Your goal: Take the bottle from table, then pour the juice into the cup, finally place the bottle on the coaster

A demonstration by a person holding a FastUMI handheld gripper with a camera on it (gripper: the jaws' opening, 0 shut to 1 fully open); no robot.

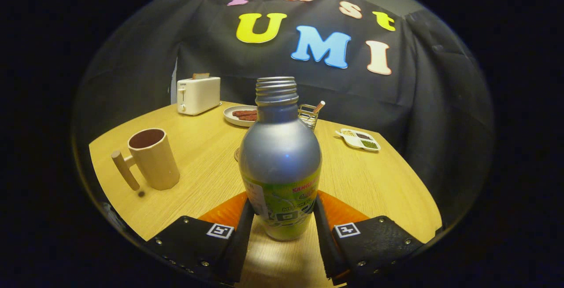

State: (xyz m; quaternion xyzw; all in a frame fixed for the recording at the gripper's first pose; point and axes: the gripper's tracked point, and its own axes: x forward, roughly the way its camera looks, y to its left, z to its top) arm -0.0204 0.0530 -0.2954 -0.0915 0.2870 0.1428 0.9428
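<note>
Bottle (280, 164) is clamped upright by tool (282, 222).
Cup (152, 158) is seen left on counter (374, 178).

Silver bottle (280, 156) w/ green label, tan cup (153, 158), light wood-grain table (379, 178), white toaster (198, 95), white plate (233, 118).

- The bottle (280, 160) looks like brushed metal with a dull satin sheen, its threaded neck bare, a glossy printed wrap round the lower body.
- The gripper (282, 217) presses both fingers (240, 230) on that wrap.
- The bench (374, 178) is pale wood grain, smooth and matt.
- The cup (152, 158) seems matt plastic (its handle looks wooden).
- The toaster (198, 95) has a smooth, slightly glossy shell.
- The plate (235, 115) looks glazed.
</note>
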